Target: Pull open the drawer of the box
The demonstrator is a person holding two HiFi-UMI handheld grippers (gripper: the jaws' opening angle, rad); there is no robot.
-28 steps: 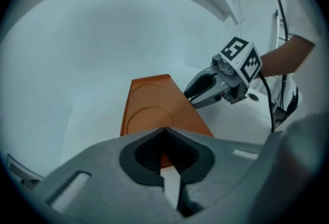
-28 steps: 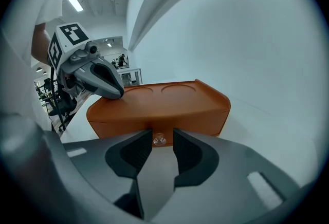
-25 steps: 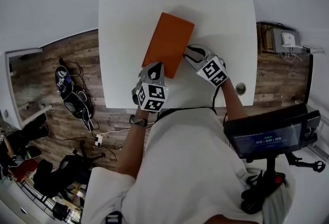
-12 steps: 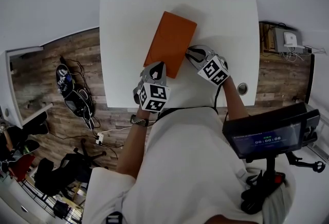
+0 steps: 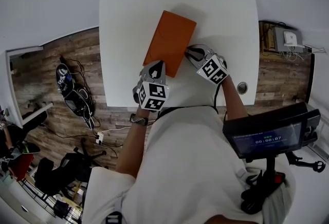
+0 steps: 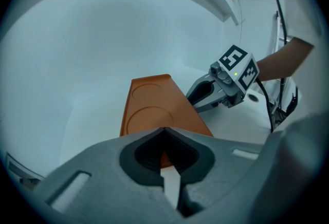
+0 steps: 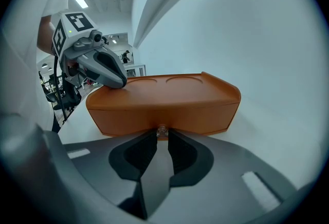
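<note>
The orange box point(image 5: 170, 43) lies slantwise on the white table point(image 5: 226, 17). In the right gripper view its drawer front faces me, with a small clear knob point(image 7: 162, 129) at the middle of its lower edge. My right gripper point(image 7: 162, 135) is at that long side. Its jaws are closing, and the knob sits between the tips with a hair of room. My left gripper point(image 5: 156, 66) is shut, its tip pressed down on the near end of the box's lid point(image 7: 169, 84). The left gripper view shows the lid point(image 6: 154, 110) beyond the shut jaws, with the right gripper point(image 6: 193, 98) at the box's side.
A round cable hole point(image 5: 240, 88) is in the table near its front right corner. A screen on a stand point(image 5: 267, 138) is to my right. Cables and gear point(image 5: 72, 94) lie on the wooden floor to the left. A white wall runs behind the table.
The right gripper's jaws have drawn together around the knob at the box's side. The left gripper stays pressed on the lid and the box has not moved.
</note>
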